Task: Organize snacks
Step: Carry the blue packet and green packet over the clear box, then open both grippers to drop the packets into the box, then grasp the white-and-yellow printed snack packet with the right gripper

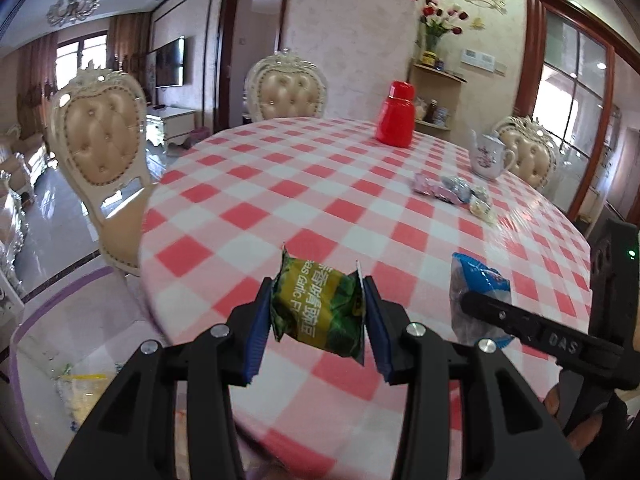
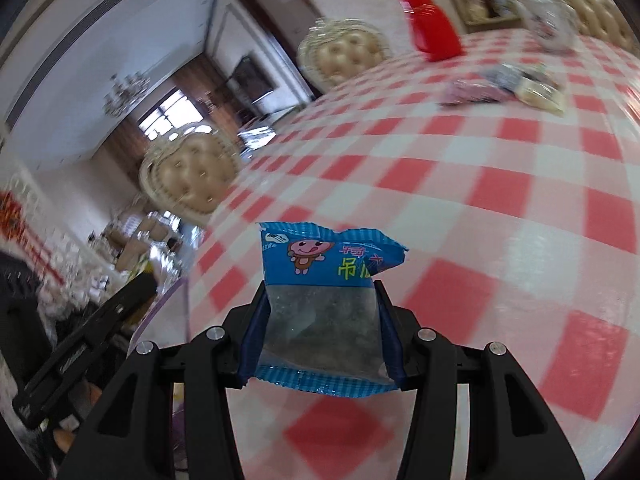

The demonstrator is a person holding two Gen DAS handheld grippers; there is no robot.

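Observation:
My left gripper [image 1: 318, 312] is shut on a green snack packet [image 1: 320, 308], held above the near left edge of the checked table [image 1: 280, 200]. My right gripper [image 2: 322, 320] is shut on a blue and clear snack packet [image 2: 324, 300], also above the table's near edge; it shows in the left wrist view too [image 1: 476, 300]. A small pile of several wrapped snacks [image 1: 456, 194] lies on the far right of the table, also in the right wrist view [image 2: 504, 86]. A clear bin with a purple rim [image 1: 48, 344] sits below the table's left edge.
A red jar [image 1: 396, 114] and a white teapot [image 1: 490, 156] stand at the back of the table. Cream padded chairs [image 1: 100, 148] surround it. A corner shelf [image 1: 436, 96] with flowers is behind.

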